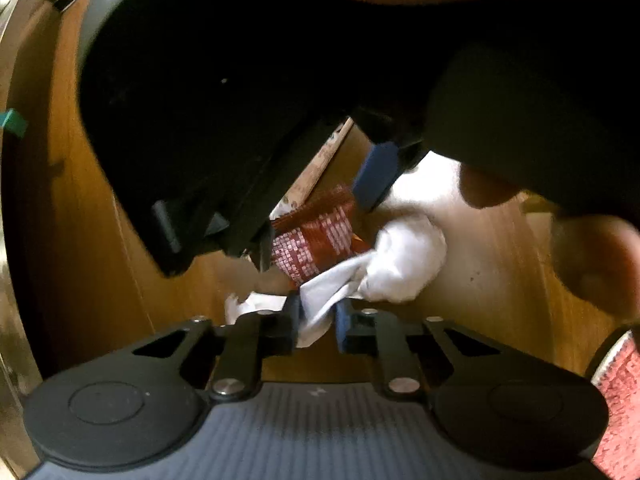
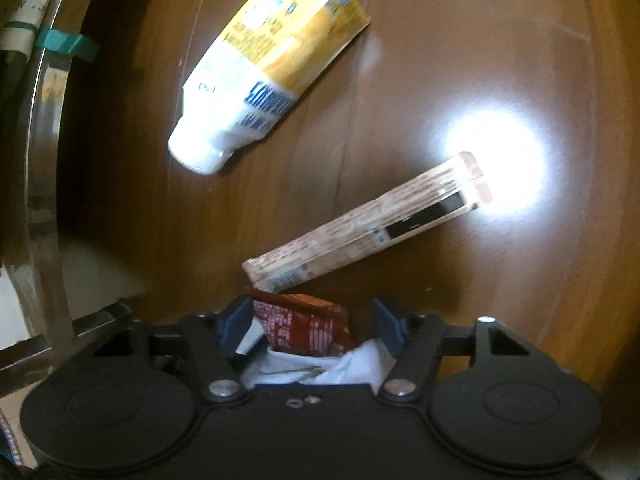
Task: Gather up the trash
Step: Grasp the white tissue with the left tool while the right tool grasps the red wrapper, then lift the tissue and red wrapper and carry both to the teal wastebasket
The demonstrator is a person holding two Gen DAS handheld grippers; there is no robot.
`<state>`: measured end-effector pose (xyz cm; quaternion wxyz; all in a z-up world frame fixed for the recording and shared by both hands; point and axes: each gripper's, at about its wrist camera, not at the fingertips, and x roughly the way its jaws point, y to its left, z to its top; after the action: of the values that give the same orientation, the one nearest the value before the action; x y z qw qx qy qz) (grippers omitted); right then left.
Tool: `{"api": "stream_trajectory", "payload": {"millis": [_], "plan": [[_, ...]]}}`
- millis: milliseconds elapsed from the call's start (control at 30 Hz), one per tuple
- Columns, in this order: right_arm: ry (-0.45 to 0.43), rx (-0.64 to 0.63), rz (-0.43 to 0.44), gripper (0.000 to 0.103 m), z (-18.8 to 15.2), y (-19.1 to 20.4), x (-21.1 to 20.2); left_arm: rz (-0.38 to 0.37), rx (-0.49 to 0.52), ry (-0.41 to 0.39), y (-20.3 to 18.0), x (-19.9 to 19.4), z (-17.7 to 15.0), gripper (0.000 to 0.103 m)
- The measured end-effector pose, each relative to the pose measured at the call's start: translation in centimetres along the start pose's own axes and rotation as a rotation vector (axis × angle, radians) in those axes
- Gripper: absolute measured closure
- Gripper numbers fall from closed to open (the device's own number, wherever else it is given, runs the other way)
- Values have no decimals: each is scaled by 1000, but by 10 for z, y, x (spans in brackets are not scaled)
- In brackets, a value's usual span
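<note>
Left gripper (image 1: pixel 318 320) points straight down at the wooden tabletop (image 1: pixel 92 240), jaws nearly together and pinching a fold of the white tissue (image 1: pixel 400 264). The tissue's crumpled bulk lies just past the fingertips, touching the red wrapper (image 1: pixel 316 240).

Only the left wrist view shows the right gripper's black body, its blue pad (image 1: pixel 376 176) and the person's fingers (image 1: pixel 588 260) crowding in from above. A red patterned cup (image 1: pixel 616 400) sits at the frame's right edge.

Right gripper (image 2: pixel 316 328) tilts down over the same pile. Its jaws stand partly apart with the red wrapper (image 2: pixel 308 324) and tissue (image 2: pixel 304 368) between them; the left pad looks to touch the wrapper, the right pad stands clear.

Only the right wrist view shows the flattened brown box (image 2: pixel 360 236) just beyond the wrapper. The yellow and white carton (image 2: pixel 272 60) lies on its side farther off, well apart from the box. A metal rail with green tape (image 2: pixel 68 46) runs along the left.
</note>
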<state>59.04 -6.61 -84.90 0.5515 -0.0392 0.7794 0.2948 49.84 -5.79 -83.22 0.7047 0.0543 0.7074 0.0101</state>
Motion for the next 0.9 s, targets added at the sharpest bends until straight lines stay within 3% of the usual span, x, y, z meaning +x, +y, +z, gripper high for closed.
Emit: {"api": "stream_trajectory", "payload": {"millis": [67,100,167,200,267,367,567,767,900], "plan": [[8,5,16,56,-1,3,4,-12,-28,15,-1,-1,-4,91],[8,1,17,56,-2,4,5,-12,-36,17,-1,-1,-6,91],[3,-13,17,77,-3,7,9,-6,-45,17,-1,-2,-8,94],[-1,-16,9,80,-3,8,10,-1,-48,15,-1,-3,-9,95],[-21,-19,12,96,-4,7,8,3,-60,10,0,-6,-13,96],[-64,11,16,102,-12,0,-6,-9,-105,5,6,-18,-17,96],[-159,82,67,103,-32,-12,-49,-16,-169,-22,25,-56,-24,96],[-275,80,59,103,-53,3,-124,-24,-199,-67,43,-129,-25,96],[-353,92,87,103,-69,24,-195,-31,-217,-107,62,-194,-22,96]]}}
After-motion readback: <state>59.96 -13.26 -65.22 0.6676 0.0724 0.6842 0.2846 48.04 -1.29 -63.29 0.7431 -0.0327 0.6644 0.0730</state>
